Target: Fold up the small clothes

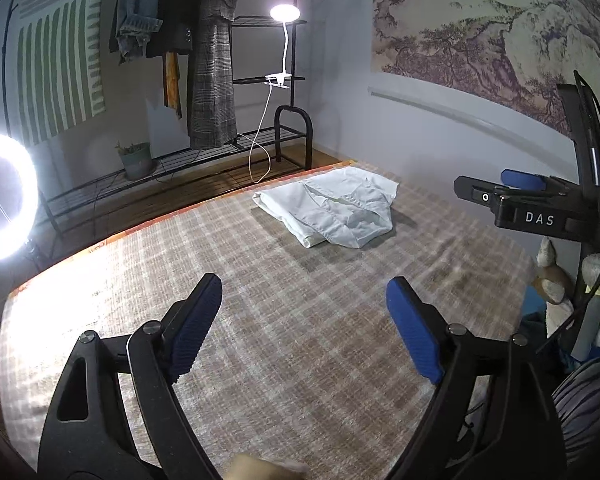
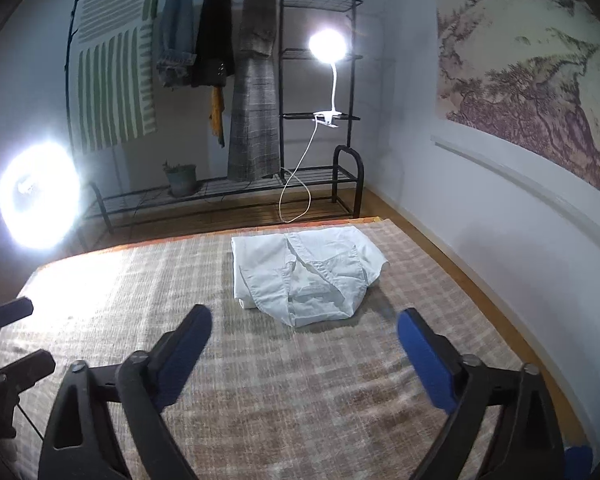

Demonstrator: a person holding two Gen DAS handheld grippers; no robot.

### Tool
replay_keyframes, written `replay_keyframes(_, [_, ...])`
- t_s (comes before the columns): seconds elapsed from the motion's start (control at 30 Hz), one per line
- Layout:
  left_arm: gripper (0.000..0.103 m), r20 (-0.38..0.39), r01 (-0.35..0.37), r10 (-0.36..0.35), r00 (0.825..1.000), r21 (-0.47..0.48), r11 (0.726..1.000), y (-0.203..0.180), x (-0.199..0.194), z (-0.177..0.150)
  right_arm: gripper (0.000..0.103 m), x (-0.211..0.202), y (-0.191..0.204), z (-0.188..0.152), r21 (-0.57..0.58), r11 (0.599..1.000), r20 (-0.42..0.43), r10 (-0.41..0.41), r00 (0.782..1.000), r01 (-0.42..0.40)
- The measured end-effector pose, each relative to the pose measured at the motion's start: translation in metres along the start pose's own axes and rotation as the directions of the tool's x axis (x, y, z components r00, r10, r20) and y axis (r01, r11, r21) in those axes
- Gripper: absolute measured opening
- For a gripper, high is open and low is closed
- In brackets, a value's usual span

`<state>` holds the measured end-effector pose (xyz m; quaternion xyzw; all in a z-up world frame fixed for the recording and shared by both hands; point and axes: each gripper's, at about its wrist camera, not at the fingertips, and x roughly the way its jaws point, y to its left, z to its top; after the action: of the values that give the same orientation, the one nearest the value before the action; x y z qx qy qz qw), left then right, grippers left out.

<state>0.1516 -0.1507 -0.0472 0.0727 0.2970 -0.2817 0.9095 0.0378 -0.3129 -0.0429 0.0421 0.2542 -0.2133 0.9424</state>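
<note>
White shirt (image 2: 306, 276) lies folded on the checked mat (image 2: 260, 400). Left gripper (image 1: 304, 320) and right gripper (image 2: 304, 354) — fingers apart, empty — stand clear. Fold appears complete; next move likely calls for another garment.

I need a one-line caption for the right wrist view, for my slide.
Right hand-held gripper open and empty above the plaid mat, facing a folded white garment lying ahead.

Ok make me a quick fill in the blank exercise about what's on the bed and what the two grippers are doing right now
1. The white garment lies on the checked ____.
2. Both the left gripper and the right gripper have their jaws ____.
3. The pads on each gripper's fingers are coloured ____.
4. Neither gripper is ____ the garment.

Missing words: bed cover; open; blue; touching
</note>
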Motion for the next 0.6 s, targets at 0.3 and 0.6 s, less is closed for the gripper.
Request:
replay_keyframes(0.3, [0.102,0.021,-0.032,0.032,0.999,-0.015,0.999,-0.002,-0.006,-0.001,0.103,0.001,-0.004,-0.008,0.015,1.0,-0.009,-0.003,1.0,0.003])
replay_keyframes(0.6, [0.103,-0.019,-0.047,0.046,0.999,-0.039,0.998,0.001,-0.003,-0.008,0.103,-0.003,0.011,-0.009,-0.019,1.0,0.01,-0.013,1.0,0.013])
